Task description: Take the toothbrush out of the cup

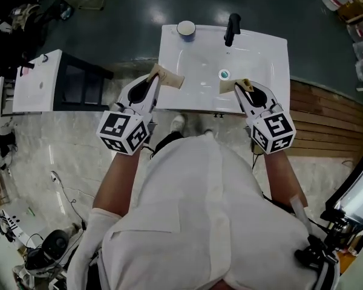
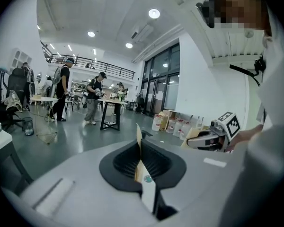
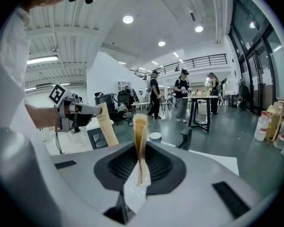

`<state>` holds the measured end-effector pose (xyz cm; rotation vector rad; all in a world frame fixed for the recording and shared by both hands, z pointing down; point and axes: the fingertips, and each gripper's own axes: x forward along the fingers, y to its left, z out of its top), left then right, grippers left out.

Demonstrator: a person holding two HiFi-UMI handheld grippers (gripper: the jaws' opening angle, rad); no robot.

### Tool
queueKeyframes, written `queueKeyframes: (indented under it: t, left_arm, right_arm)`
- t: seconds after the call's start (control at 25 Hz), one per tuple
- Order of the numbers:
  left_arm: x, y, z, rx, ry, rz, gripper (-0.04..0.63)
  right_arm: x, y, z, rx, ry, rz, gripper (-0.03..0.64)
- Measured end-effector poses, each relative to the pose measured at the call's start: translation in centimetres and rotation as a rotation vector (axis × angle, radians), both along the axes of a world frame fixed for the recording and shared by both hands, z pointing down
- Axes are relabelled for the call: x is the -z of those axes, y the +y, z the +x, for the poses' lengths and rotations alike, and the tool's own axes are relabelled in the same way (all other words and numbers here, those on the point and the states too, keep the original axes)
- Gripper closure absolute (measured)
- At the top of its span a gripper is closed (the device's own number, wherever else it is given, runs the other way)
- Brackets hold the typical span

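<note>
head view: person in a white top stands at a white sink (image 1: 260,53). cup (image 1: 186,29) sits on the back left corner of the sink rim, with the black faucet (image 1: 232,29) to its right and apart from it. drain (image 1: 224,74) is mid basin. can't make out the toothbrush in the cup from here. left gripper (image 1: 169,77) hangs over the sink's front left edge and points towards the back. right gripper (image 1: 235,86) is over the front of the basin, just beside the drain. both are well short of the cup.

left gripper view: left gripper (image 2: 139,145) has its tan pads pressed flat together, one thin edge, nothing between them. right gripper (image 2: 191,140) shows off to the right with its marker cube (image 2: 229,123). people (image 2: 95,98) stand round tables in the hall behind.

right gripper view: right gripper (image 3: 140,136) is narrow, with a thin dark slit between the tan pads and nothing in it. cup (image 3: 155,136) stands just past the pad tips on the sink (image 3: 222,161), apart from them. no brush handle is readable above its rim. faucet (image 3: 185,138) is right of the cup. left gripper (image 3: 104,122) reaches in from the left, clear of the cup.
</note>
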<state>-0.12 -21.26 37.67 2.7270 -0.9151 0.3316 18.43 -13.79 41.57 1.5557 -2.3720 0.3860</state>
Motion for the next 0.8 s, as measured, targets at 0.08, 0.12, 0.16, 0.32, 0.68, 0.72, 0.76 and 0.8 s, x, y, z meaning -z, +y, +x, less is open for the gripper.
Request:
queueKeyframes:
  t: [0.08, 0.12, 0.16, 0.32, 0.68, 0.72, 0.76, 0.8]
  left_arm:
    - [-0.3, 0.9, 0.3, -0.002, -0.009, -0.003, 0.588]
    - [-0.4, 1.3, 0.5, -0.003, -0.014, -0.005, 0.588]
    - [-0.6, 1.6, 0.7, -0.004, -0.020, -0.007, 0.588]
    - [-1.1, 2.5, 1.4, -0.010, -0.032, -0.014, 0.588]
    - [-1.7, 3.4, 1.0, -0.031, -0.042, -0.006, 0.588]
    - [-1.6, 3.4, 0.9, -0.031, -0.040, -0.006, 0.588]
    - [-1.6, 3.5, 0.7, -0.031, -0.037, -0.007, 0.588]
    - [-1.6, 3.6, 0.6, -0.034, -0.035, -0.008, 0.588]
  right_arm:
    - [-0.1, 0.2, 0.1, 0.010, -0.003, -0.002, 0.571]
    - [-0.1, 0.2, 0.2, 0.014, -0.005, -0.005, 0.571]
    - [-0.2, 0.3, 0.2, 0.017, -0.007, -0.007, 0.571]
    - [-0.5, 0.6, 0.4, 0.025, -0.015, -0.011, 0.571]
    - [-0.9, 0.6, -1.1, 0.041, -0.006, -0.005, 0.571]
    - [-0.8, 0.6, -1.2, 0.044, -0.005, -0.005, 0.571]
    - [-0.8, 0.6, -1.4, 0.046, -0.003, -0.005, 0.571]
    - [-0.8, 0.6, -1.6, 0.047, -0.002, -0.005, 0.571]
